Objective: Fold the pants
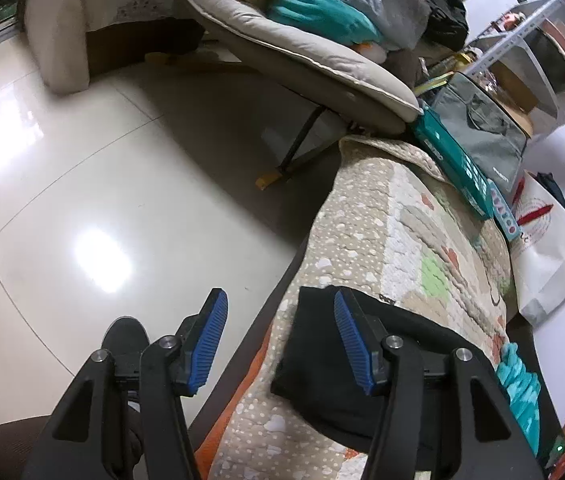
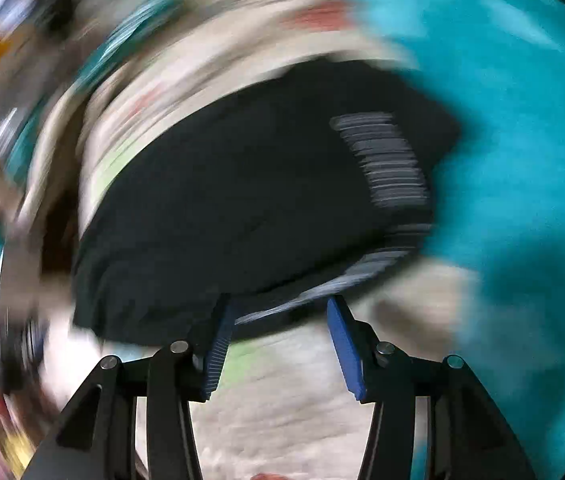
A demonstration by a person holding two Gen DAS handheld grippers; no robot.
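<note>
Black pants (image 1: 322,368) lie folded in a compact bundle on a beige patterned quilt (image 1: 370,232). My left gripper (image 1: 278,294) hovers over the bundle's left edge, open; its right finger (image 1: 352,344) is in front of the dark cloth and its left finger (image 1: 210,344) is out over the floor. The right wrist view is heavily motion-blurred. It shows the same black pants (image 2: 242,200) with a grey striped waistband (image 2: 386,160). My right gripper (image 2: 279,300) is open at the bundle's near edge, and nothing is pinched between its blue pads.
A glossy tiled floor (image 1: 82,168) spreads to the left of the quilt. A padded lounge chair (image 1: 306,60) piled with bags stands behind, with a grey bag (image 1: 482,128) and metal shelf (image 1: 530,40) at the right. A teal blanket (image 2: 502,120) lies beside the pants. A person's dark foot (image 1: 126,338) shows below.
</note>
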